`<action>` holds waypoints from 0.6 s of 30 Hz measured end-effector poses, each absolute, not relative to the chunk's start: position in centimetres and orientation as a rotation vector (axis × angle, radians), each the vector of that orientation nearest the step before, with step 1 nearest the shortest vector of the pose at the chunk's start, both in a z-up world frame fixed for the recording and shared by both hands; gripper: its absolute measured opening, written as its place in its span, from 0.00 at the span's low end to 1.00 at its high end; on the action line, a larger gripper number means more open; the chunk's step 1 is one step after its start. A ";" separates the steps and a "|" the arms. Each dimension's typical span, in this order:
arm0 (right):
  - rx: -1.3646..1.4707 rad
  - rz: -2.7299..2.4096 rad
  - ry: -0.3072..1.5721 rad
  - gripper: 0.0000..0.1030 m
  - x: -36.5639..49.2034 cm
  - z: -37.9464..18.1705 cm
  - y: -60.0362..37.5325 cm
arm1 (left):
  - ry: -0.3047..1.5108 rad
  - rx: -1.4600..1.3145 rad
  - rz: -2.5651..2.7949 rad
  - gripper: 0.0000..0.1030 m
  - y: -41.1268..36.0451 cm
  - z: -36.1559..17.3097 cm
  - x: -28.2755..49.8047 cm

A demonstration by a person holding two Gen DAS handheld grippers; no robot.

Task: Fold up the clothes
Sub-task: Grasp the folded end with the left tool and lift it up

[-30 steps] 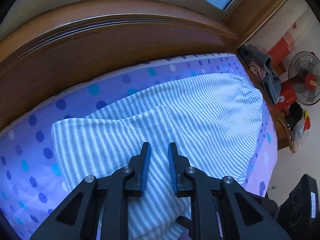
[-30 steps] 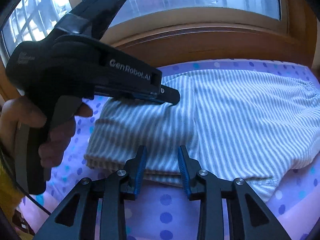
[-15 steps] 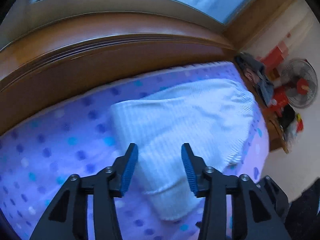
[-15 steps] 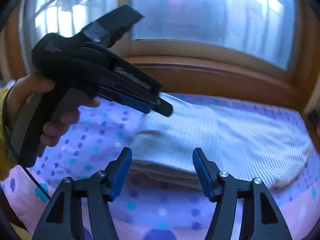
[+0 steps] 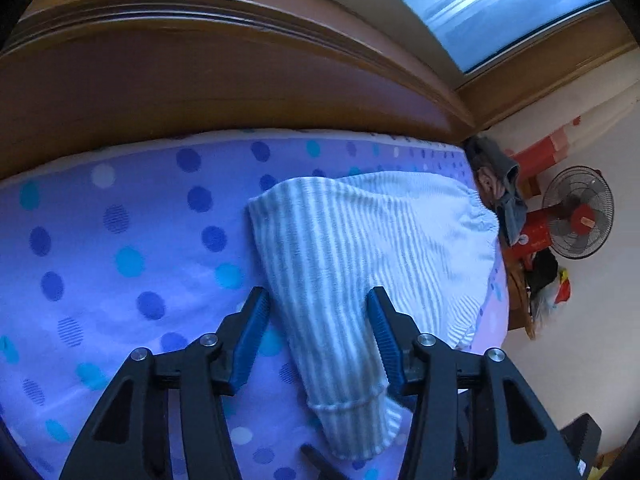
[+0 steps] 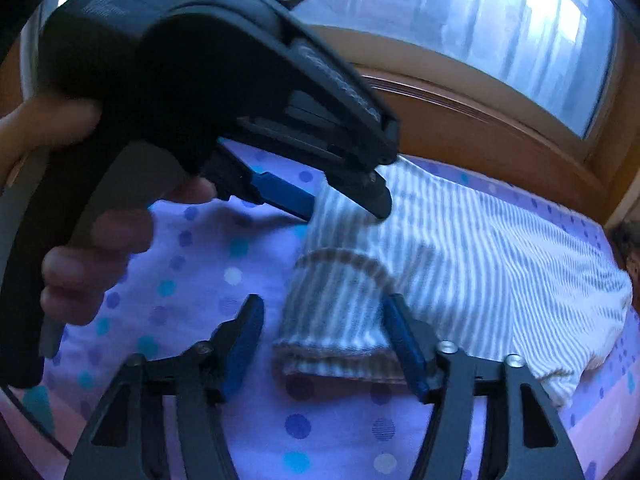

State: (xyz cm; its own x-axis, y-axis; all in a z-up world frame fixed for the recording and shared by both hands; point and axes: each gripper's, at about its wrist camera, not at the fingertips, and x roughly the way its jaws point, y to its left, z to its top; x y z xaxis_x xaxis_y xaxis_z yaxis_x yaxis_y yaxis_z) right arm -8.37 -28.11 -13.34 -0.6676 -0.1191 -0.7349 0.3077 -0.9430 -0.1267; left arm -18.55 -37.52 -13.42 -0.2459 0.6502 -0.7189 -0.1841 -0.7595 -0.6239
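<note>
A blue-and-white striped garment (image 5: 360,240) lies folded on a purple polka-dot sheet (image 5: 120,260), its narrow cuffed end nearest me. My left gripper (image 5: 318,320) straddles that narrow end. Its jaws are closing, with the cloth between them and the left pad still clear of it. In the right wrist view the garment (image 6: 460,260) shows its cuff toward me. My right gripper (image 6: 324,332) also has closing jaws around the cuff, the left pad standing apart. The left gripper (image 6: 344,210) hovers over the far edge of the fold.
A wooden bed frame (image 5: 240,80) runs along the far side under a window. Right of the bed are a heap of dark clothes (image 5: 500,184), a red box and a standing fan (image 5: 578,212). A person's hand (image 6: 92,264) grips the left tool's handle.
Both grippers slid left from the garment's middle to its narrow folded end. Their jaws stand wider than a second ago and narrower than half a second ago.
</note>
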 end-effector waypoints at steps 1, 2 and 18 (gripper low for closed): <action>1.145 -2.663 0.346 0.44 -8.4 -13.2 -27.9 | -0.585 -1.479 2.046 0.32 -37.5 -13.4 -18.6; 1.145 -2.662 0.322 0.38 -8.4 -13.1 -27.5 | -0.587 -1.478 2.050 0.27 -37.5 -13.2 -18.5; 1.021 -2.311 -0.504 0.21 -10.8 -8.7 -13.6 | -0.501 -1.451 2.264 0.21 -30.2 -5.2 -18.4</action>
State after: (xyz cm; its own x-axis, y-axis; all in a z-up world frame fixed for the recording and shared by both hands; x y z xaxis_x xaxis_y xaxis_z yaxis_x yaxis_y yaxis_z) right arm -10.75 -13.57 -8.70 -0.5545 -0.6236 -0.5510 0.3378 -0.7738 0.5358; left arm -18.37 -30.15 -5.17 -0.3789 0.5132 -0.7701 -0.1407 -0.8544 -0.5002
